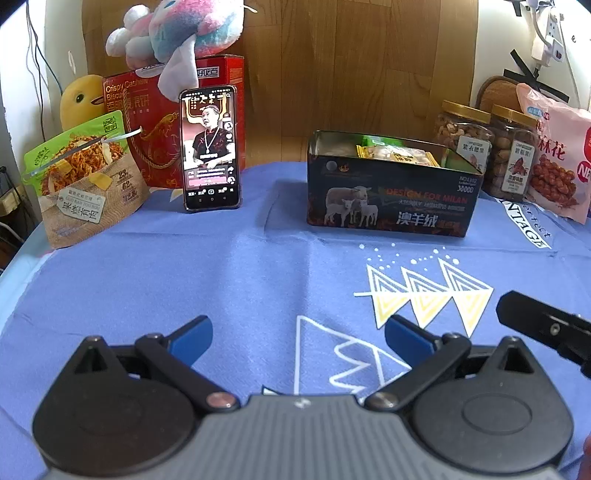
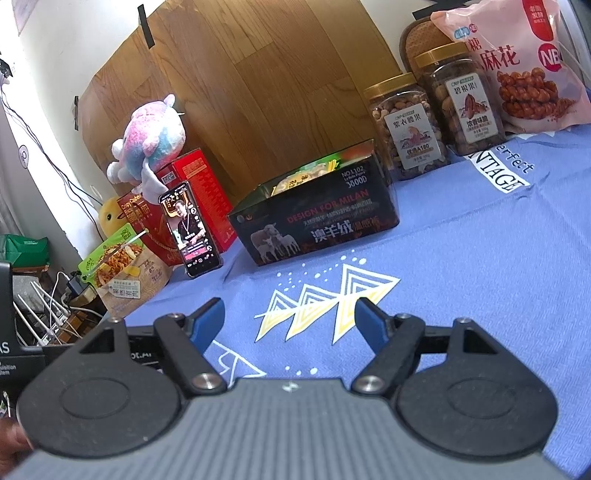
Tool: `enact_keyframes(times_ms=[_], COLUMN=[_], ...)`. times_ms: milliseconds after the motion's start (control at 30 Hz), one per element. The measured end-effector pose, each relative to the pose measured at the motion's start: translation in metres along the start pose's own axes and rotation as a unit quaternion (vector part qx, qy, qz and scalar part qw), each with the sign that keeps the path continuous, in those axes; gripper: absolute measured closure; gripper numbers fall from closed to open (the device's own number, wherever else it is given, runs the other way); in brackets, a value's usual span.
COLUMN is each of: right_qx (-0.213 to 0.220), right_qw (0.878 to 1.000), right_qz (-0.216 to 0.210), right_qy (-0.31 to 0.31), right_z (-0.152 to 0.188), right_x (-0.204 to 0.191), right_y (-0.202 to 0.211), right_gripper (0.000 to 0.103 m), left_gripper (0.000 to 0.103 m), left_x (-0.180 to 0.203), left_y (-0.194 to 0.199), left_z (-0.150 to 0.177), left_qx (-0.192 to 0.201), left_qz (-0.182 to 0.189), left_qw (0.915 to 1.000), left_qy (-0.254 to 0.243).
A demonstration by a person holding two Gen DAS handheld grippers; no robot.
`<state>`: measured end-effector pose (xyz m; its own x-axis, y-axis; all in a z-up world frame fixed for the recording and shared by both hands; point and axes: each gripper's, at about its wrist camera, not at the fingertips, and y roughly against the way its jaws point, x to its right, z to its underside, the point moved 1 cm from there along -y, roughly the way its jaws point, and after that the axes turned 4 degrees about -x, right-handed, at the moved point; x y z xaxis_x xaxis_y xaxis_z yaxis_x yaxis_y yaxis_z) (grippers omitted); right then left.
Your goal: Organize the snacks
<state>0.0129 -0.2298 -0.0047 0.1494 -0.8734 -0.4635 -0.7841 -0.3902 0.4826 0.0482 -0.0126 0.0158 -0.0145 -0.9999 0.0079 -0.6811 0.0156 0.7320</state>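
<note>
Blue cloth point(image 1: 184, 280) with white and yellow triangle prints covers the tabletop. Landmark: a dark open tin point(image 1: 391, 195) printed with sheep, standing at the middle of the cloth toward the back. Inside the tin lie small wrapped snacks point(image 1: 397, 155), yellow and pale packets with a green one behind them; from the right wrist view only their tops show above the tin wall point(image 2: 317, 218).

Right of the tin stand two clear nut jars point(image 1: 487, 147) with gold lids, side by side, and beyond them leans a pink bag of twisted fried dough point(image 1: 557, 155). Left of the tin a phone point(image 1: 211, 147) with a lit screen is propped upright against a red biscuit box point(image 1: 155, 122); a pastel plush toy point(image 1: 173, 33) sits on top of that box. Further left of the tin stand a green-topped snack pouch point(image 1: 83, 177) and, behind it, a yellow plush toy point(image 1: 79, 98). A wooden panel point(image 1: 351, 74) rises behind the tin.

Nearer the camera than the tin, the left hand-held gripper point(image 1: 297, 336) hangs over bare cloth with its blue-padded jaws spread wide and nothing between them. The right hand-held gripper point(image 2: 290, 325) is likewise spread wide and holds nothing, above the triangle print in front of the tin.
</note>
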Motion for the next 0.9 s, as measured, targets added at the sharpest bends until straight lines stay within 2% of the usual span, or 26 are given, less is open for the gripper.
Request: enact_keyframes(times_ms=[267, 367, 433, 900], right_qx=[0.006, 0.012, 0.012, 0.015], right_qw=[1.000, 1.000, 1.000, 1.000], right_qz=[0.004, 0.010, 0.012, 0.011], right_qy=[0.002, 0.002, 0.003, 0.000], right_z=[-0.001, -0.002, -0.002, -0.001], right_x=[-0.001, -0.002, -0.002, 0.000], right_y=[0.002, 0.005, 0.005, 0.008], right_gripper=[0.023, 0.016, 0.016, 0.014], left_gripper=[0.000, 0.000, 0.000, 0.000], left_x=[0.003, 0.005, 0.006, 0.010], left_y=[0.010, 0.015, 0.017, 0.021], left_z=[-0.001, -0.001, -0.002, -0.002], left_qx=[0.024, 0.038, 0.043, 0.055], left_qz=[-0.016, -0.025, -0.028, -0.037], left_qw=[0.9996, 0.9989, 0.9986, 0.9976], left_qy=[-0.006, -0.013, -0.015, -0.019])
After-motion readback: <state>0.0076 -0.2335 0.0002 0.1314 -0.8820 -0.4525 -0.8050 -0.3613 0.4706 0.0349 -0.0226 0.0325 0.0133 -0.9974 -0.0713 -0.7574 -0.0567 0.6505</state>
